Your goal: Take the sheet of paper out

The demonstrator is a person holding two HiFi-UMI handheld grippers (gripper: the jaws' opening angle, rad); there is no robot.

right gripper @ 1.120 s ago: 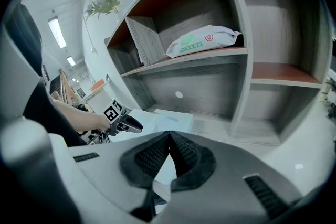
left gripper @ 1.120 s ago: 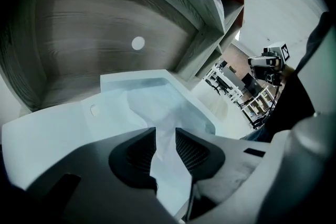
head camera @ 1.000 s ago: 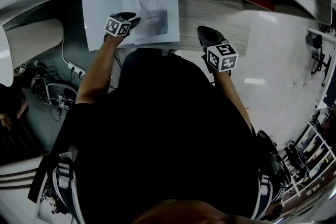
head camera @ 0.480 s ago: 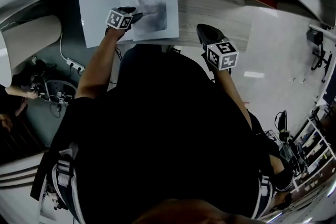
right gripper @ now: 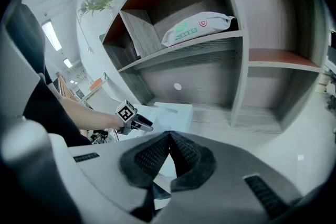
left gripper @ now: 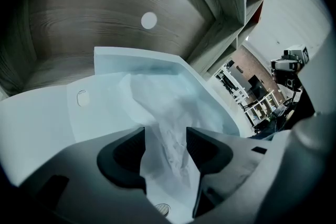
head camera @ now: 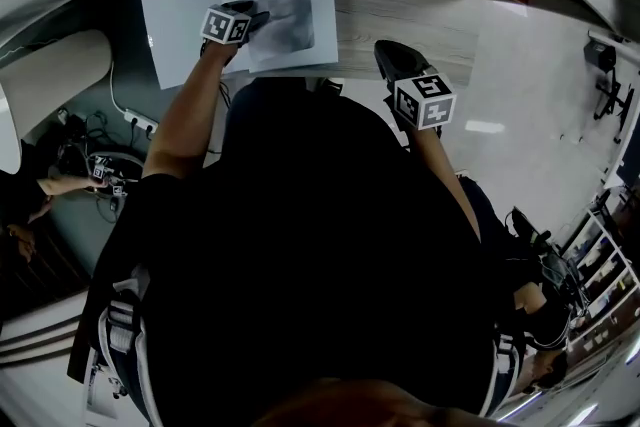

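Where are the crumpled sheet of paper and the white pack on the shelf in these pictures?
sheet of paper (left gripper: pixel 163 113), left gripper view, on its crumpled middle part.
white pack (right gripper: pixel 197 29), right gripper view, on the middle of its printed face.

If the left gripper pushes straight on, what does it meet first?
Likely the rumpled sheet of paper, already standing between the jaws of the left gripper, which have just been opening; the plastic folder lies behind it.
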